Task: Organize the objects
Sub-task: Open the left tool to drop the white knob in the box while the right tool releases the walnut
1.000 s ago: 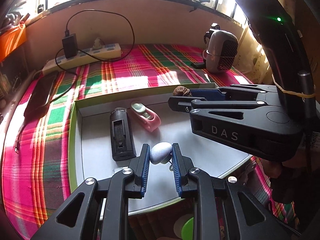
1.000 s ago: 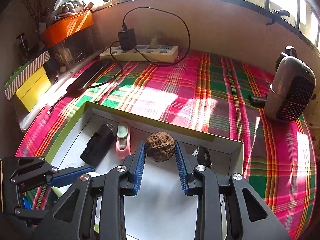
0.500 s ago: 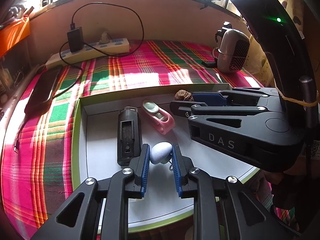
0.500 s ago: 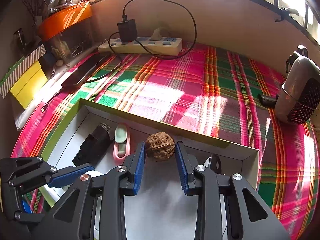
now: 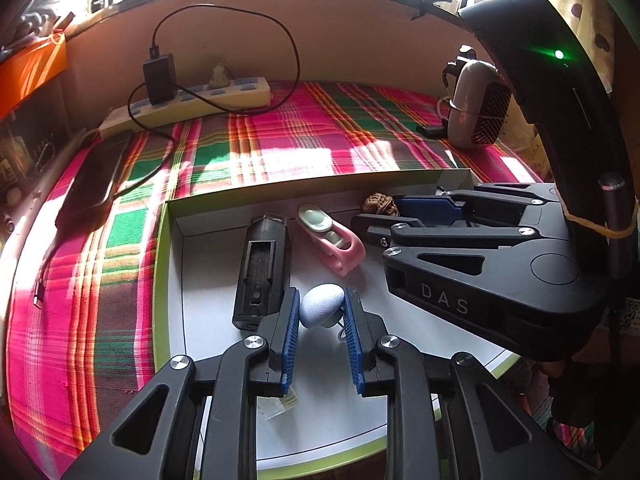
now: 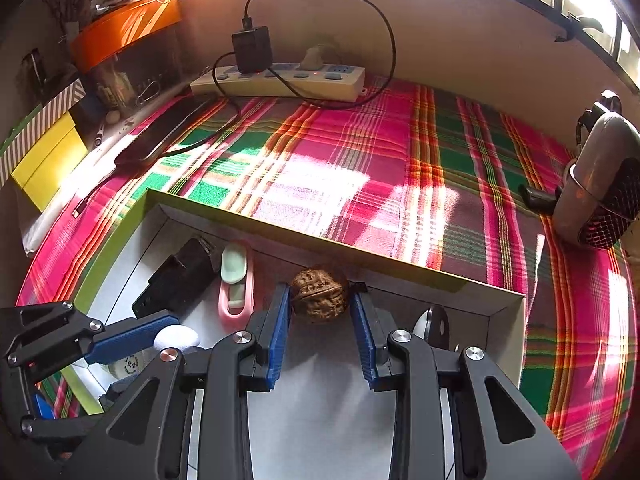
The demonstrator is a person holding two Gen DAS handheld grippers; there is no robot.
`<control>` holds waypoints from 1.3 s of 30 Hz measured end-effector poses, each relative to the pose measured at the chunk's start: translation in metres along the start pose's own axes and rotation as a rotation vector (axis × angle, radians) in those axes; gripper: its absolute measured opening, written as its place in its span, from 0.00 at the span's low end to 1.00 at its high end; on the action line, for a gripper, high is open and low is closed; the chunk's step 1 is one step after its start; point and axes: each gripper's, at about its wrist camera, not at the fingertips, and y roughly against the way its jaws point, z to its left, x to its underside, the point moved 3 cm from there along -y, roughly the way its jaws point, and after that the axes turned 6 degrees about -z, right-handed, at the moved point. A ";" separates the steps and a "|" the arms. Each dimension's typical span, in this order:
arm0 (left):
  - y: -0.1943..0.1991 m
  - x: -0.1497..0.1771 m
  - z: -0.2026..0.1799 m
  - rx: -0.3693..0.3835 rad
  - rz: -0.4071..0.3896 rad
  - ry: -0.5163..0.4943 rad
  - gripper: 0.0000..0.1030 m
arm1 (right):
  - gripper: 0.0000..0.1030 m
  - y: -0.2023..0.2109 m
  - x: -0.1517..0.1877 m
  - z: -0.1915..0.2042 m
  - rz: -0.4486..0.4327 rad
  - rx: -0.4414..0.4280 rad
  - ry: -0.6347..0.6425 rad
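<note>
My left gripper (image 5: 322, 295) is shut on a small pale blue egg-shaped object (image 5: 320, 312) just above the floor of a white box with a green rim (image 5: 161, 280). My right gripper (image 6: 320, 291) is shut on a brown walnut (image 6: 319, 296) close to the box's far wall (image 6: 360, 250). In the left wrist view the walnut (image 5: 379, 204) shows at the tip of the right gripper (image 5: 380, 213). A black block (image 5: 264, 268) and a pink oblong object (image 5: 332, 240) lie in the box. Whether the walnut touches the floor I cannot tell.
A clear plug (image 5: 278, 404) lies in the box near its front, and a black-and-white item (image 6: 434, 322) at its right end. On the plaid cloth are a power strip (image 6: 280, 80), a phone (image 6: 172, 132) and a small heater (image 6: 600, 188). Orange (image 6: 128, 28) and yellow boxes (image 6: 48, 160) stand at left.
The right gripper has drifted slightly lower with the walnut still in it. The left gripper stays almost still with the pale egg. Both grips look the same.
</note>
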 end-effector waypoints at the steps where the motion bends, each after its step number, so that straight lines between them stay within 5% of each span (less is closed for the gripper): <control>1: 0.000 0.000 0.000 -0.001 0.000 -0.001 0.19 | 0.31 -0.001 0.000 0.000 0.002 0.005 0.000; 10: -0.002 0.001 0.001 -0.021 0.003 -0.007 0.20 | 0.31 -0.002 0.001 -0.001 0.012 0.015 -0.006; 23: -0.002 0.001 0.001 -0.021 0.005 -0.010 0.27 | 0.49 0.002 -0.002 -0.004 0.004 0.031 -0.025; 39: 0.025 0.005 0.000 -0.032 -0.041 -0.002 0.29 | 0.49 0.035 0.000 0.000 -0.063 0.048 -0.053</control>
